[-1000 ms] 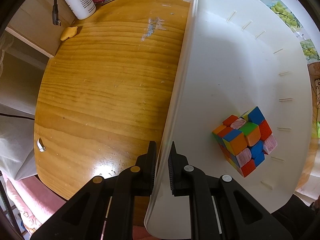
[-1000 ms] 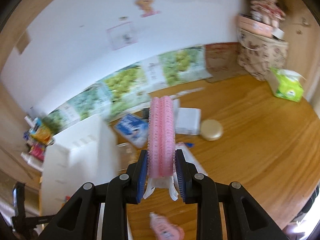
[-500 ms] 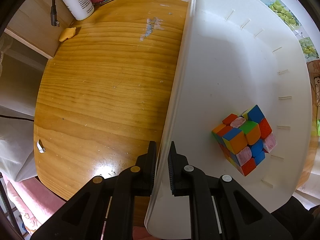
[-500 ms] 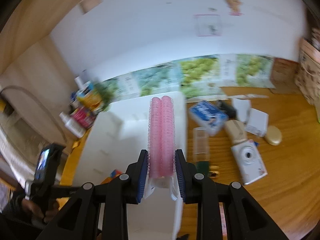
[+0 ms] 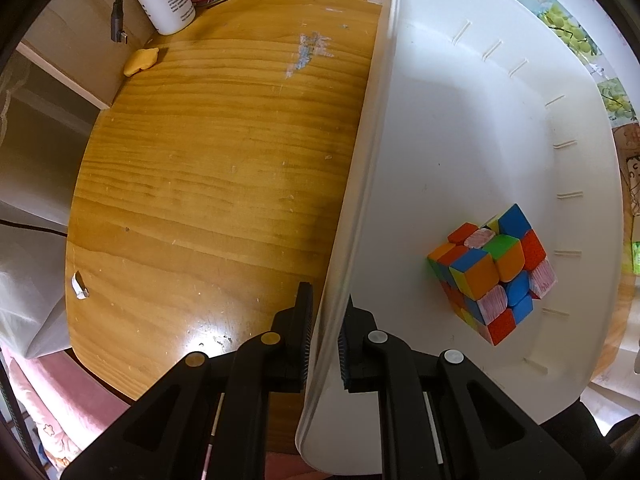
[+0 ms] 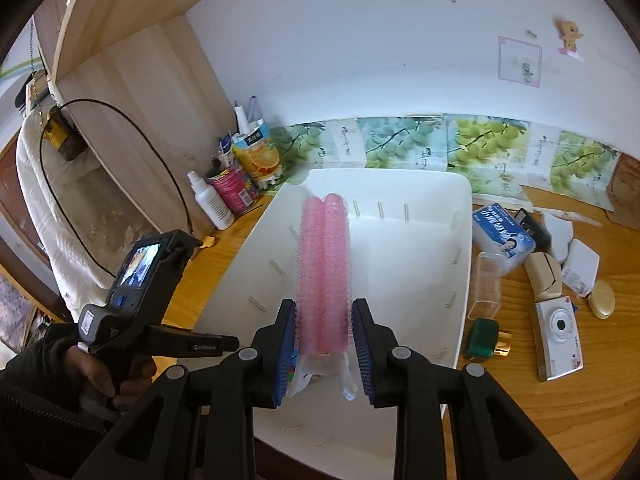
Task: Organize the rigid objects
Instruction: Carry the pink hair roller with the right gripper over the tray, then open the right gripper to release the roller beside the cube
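The pink hair roller [image 6: 323, 268] is pinched between the jaws of the right gripper [image 6: 323, 350], its long axis pointing away along the fingers, over the near half of the white bin [image 6: 460, 280]. The bin's left rim is clamped by the left gripper [image 5: 323, 340]; a puzzle cube [image 5: 492, 276] is seen inside, so release straight below is judged next.

Glossy grained wooden table [image 5: 208, 168], smooth white plastic bin [image 5: 460, 128]
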The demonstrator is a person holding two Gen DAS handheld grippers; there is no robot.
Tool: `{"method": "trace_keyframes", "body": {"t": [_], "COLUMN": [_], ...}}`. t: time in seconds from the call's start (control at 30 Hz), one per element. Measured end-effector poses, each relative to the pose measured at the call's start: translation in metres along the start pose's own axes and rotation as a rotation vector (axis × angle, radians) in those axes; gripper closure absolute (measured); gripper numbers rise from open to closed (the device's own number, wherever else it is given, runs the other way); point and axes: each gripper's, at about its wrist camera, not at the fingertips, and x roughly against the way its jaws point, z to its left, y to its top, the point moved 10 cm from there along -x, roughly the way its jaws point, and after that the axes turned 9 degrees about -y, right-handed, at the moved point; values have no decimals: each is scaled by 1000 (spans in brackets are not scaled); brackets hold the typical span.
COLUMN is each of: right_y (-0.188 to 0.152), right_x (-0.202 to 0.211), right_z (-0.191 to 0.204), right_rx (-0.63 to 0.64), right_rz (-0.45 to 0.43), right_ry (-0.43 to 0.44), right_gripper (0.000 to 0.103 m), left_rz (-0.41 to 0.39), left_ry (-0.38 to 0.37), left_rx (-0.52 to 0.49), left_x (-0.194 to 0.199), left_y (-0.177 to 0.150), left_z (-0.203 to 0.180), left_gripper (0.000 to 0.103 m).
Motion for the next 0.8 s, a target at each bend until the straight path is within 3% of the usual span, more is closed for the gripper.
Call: {"method": "trace_keyframes", "body": {"t": [0.07, 0.13, 0.2, 0.37, 0.8], "right_y": [0, 1, 2, 7, 5], "right_x": [2, 3, 3, 8, 21], "right_z": [-1, -4, -8, -23, -95], "right_rx": [-3, -13, -29, -71, -157], "right_rz": [-4, -8, -13, -43, -134], "right_ry": [-1, -3, -3, -20, -138], "right_gripper": [73, 66, 51, 42, 32], "left_rz": [-1, -2, -2, -7, -1], "left_ry": [2, 4, 8, 16, 47], "left_rx": [1, 2, 2, 0, 0], "left_x": [1, 2, 3, 6, 10], "left_y": [-2, -4, -4, -5, 1], "left_z": [0, 0, -1, -3, -11], "left_gripper": [90, 90, 90, 90, 89]}}
